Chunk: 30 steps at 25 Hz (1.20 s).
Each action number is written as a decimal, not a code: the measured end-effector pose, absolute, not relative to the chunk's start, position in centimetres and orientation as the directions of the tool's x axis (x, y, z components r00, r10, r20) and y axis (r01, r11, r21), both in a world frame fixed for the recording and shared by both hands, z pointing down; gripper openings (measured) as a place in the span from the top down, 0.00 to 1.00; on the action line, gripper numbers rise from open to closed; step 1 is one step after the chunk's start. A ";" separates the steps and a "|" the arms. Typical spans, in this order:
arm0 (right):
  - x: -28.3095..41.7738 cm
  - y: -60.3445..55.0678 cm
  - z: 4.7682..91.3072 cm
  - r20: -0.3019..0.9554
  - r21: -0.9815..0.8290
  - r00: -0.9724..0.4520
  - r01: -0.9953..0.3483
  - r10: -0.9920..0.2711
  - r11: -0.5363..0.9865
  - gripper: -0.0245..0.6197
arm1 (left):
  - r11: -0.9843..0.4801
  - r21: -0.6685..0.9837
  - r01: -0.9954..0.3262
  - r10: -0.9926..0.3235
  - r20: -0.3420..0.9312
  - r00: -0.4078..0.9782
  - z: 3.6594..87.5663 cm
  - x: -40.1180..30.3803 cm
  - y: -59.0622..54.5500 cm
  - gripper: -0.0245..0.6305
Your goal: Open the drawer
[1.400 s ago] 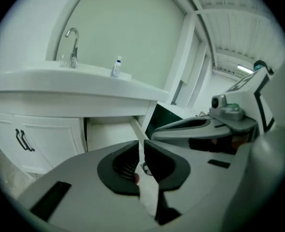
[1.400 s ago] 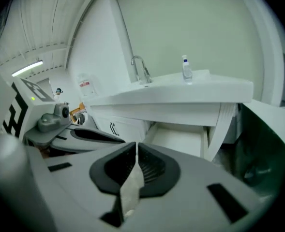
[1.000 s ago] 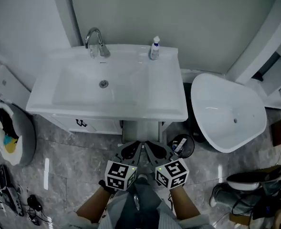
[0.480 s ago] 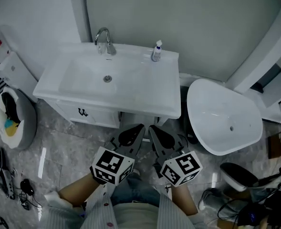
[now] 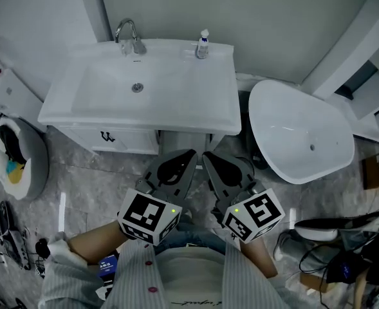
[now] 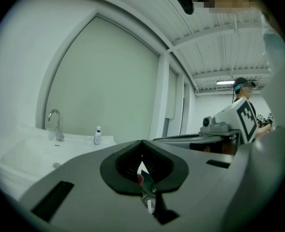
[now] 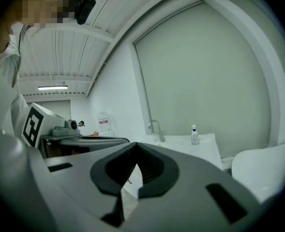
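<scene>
The white vanity's drawer front (image 5: 121,140) sits shut under the sink (image 5: 176,102), with a small dark handle (image 5: 107,136) on it. My left gripper (image 5: 186,156) and right gripper (image 5: 208,157) hover side by side above the floor, in front of the vanity and right of the handle. Neither touches the vanity. Both point toward the cabinet with jaws together and nothing between them. In the left gripper view the left gripper (image 6: 142,159) shows only a thin slit. The right gripper view shows the same on the right gripper (image 7: 134,164).
A tap (image 5: 128,36) and a soap bottle (image 5: 203,44) stand at the sink's back. A white oval bowl (image 5: 302,137) sits close on the right. A bin (image 5: 15,163) and cables (image 5: 9,240) lie at the left, more clutter (image 5: 343,237) at the right.
Both grippers have risen toward the head camera and look larger, slightly further apart. The view has shifted a little. Jaws stay shut and the drawer has not moved.
</scene>
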State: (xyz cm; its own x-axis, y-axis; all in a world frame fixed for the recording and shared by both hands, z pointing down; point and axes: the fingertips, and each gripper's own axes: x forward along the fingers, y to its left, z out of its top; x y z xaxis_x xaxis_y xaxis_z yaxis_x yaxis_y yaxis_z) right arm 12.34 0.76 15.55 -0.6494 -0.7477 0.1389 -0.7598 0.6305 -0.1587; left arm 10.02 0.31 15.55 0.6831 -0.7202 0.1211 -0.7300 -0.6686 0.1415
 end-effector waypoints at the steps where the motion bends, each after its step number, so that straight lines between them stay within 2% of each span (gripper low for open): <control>1: 12.3 0.7 15.7 0.144 -0.161 -0.648 -0.761 -0.748 0.628 0.95 | -0.673 0.139 -0.726 -0.716 0.123 0.687 15.6 10.0 0.3 0.94; 30: 9.9 -2.0 18.3 0.232 -0.189 -0.656 -0.754 -0.718 0.629 0.95 | -0.694 0.136 -0.707 -0.687 0.170 0.707 17.9 8.2 -1.9 0.94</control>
State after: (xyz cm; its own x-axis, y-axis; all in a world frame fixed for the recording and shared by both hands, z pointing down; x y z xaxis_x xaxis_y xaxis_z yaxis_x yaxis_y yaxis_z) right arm 9.86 -1.98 18.31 -0.6565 -0.7179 0.2317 -0.7543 0.6287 -0.1892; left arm 8.18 -1.91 17.87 0.7068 -0.6868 0.1696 -0.7070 -0.6941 0.1356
